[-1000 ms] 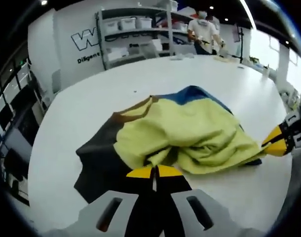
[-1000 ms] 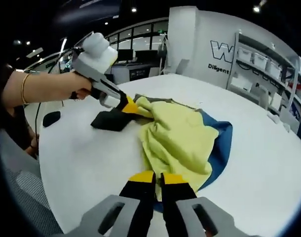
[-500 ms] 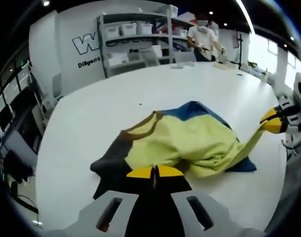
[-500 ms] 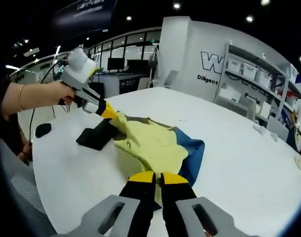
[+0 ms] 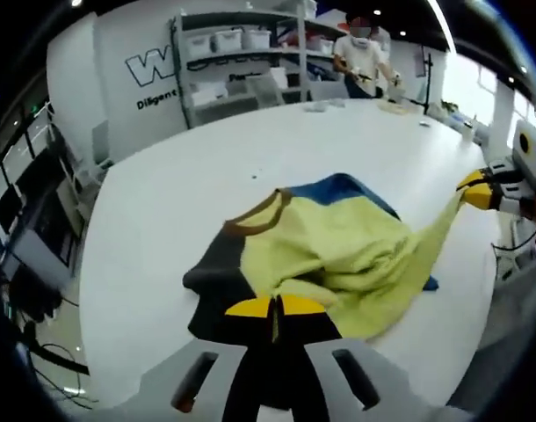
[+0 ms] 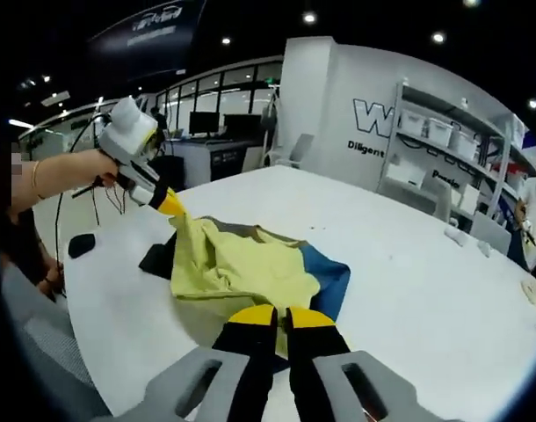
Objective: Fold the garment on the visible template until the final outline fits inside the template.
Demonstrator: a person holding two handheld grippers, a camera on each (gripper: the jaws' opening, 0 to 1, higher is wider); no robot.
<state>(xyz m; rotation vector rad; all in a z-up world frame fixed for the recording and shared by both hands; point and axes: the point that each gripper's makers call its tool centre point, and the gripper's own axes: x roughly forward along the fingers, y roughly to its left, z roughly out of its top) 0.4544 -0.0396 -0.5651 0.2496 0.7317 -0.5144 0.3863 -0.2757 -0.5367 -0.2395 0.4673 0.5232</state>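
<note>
Bare table [image 6: 444,290] around garment [image 6: 242,264]

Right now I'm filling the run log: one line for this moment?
left: shut on garment | right: shut on garment | garment lifted, unfolded | table

left claw [image 5: 273,307] clamped, right claw [image 6: 280,317] clamped, both raised

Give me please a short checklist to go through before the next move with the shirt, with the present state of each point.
1. Left gripper shut on the shirt: ok, a yellow corner hangs lifted from its tips.
2. Right gripper shut on the shirt: ok, the cloth stretches up to it.
3. Shirt lies flat: not ok, it is bunched in the middle.
4. Shirt stays on the table: ok.
5. Blue template visible: partly, most lies under the cloth.
6. Outline fits the template: not ok, the dark part spreads past it.
</note>
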